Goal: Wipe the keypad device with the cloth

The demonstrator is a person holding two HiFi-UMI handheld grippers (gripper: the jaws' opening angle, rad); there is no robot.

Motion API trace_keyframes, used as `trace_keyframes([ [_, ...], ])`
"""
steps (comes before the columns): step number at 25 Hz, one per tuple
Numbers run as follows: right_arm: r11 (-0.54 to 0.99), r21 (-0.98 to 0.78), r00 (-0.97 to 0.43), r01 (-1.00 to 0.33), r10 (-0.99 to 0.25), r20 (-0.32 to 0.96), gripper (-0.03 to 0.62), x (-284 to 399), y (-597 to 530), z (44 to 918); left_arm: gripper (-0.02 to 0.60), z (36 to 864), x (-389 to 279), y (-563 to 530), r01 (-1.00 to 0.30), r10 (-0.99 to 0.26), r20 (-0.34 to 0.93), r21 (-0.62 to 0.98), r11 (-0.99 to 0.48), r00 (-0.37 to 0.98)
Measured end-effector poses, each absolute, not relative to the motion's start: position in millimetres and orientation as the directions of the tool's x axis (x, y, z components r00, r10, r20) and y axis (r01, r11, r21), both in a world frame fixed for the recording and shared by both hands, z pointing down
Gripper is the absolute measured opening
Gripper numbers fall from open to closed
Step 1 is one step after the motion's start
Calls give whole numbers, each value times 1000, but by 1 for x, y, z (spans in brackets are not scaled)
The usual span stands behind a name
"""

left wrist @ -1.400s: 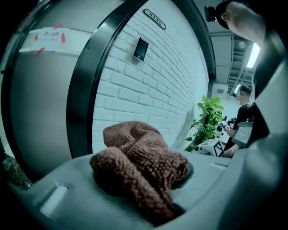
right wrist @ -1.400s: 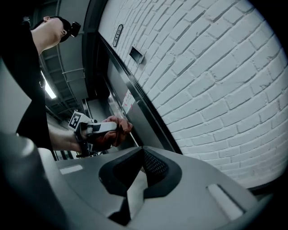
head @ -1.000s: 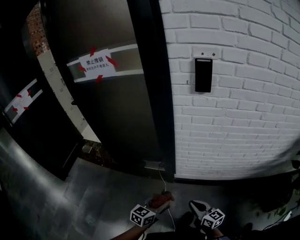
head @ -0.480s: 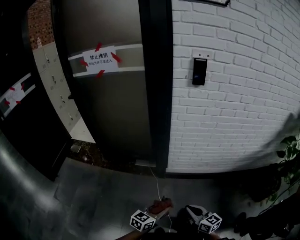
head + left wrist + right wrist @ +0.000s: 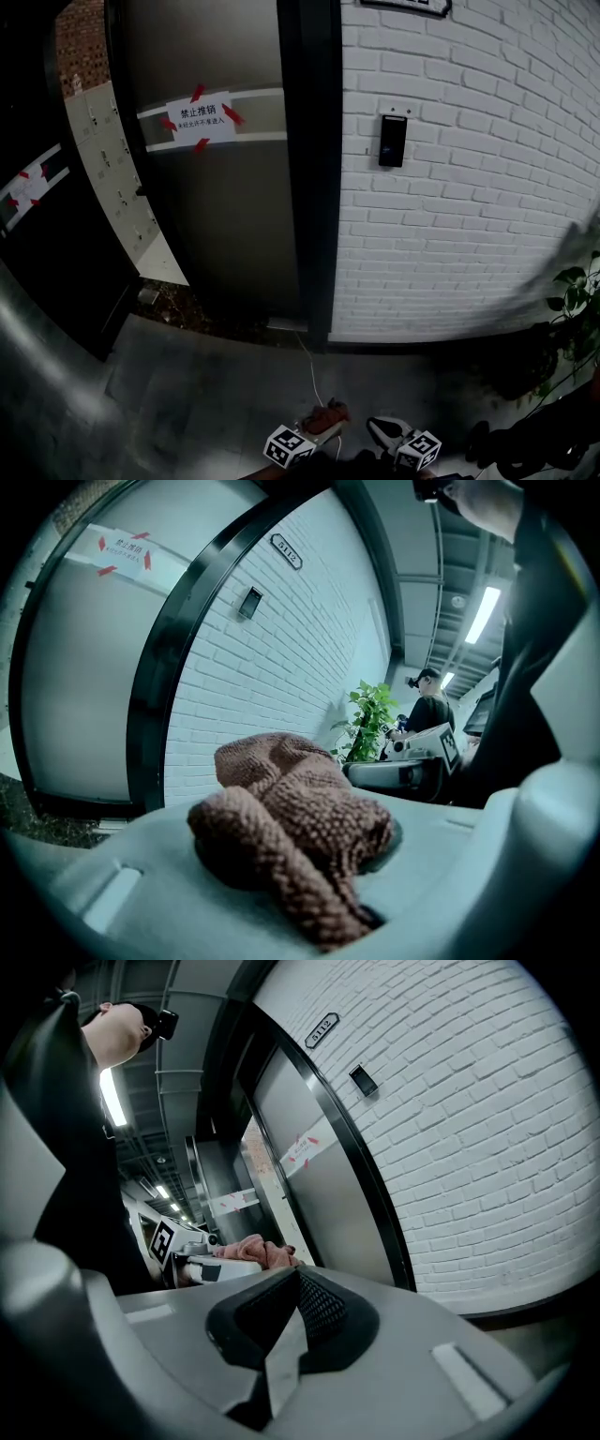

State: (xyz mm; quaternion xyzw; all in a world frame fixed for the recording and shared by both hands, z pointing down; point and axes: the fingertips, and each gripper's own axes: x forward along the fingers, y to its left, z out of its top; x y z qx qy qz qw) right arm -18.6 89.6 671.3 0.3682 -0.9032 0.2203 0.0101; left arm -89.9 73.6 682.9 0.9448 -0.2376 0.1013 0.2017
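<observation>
The left gripper (image 5: pixel 300 855) is clamped on a bunched brown knitted cloth (image 5: pixel 291 817), and the right gripper (image 5: pixel 286 1335) has its jaws pressed together on nothing; only their own views show this. The head view places both at bottom centre, well apart from the black rectangular keypad device (image 5: pixel 392 141) on the white brick wall (image 5: pixel 469 216), upper right.

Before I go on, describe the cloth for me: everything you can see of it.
The cloth is a small reddish-brown piece with a nubbly, knitted-looking texture, bunched into thick folds rather than spread flat. The left gripper has its jaws clamped on it, and most of the cloth bulges out past them. It is well short of the brick wall and touches only the gripper.
</observation>
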Motion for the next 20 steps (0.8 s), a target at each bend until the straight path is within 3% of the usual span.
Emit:
trace_keyframes([
  [20, 667, -390, -754, -635, -645, 124, 0, -19, 87, 675, 124, 688, -89, 73, -523, -445, 288, 326, -787, 848],
])
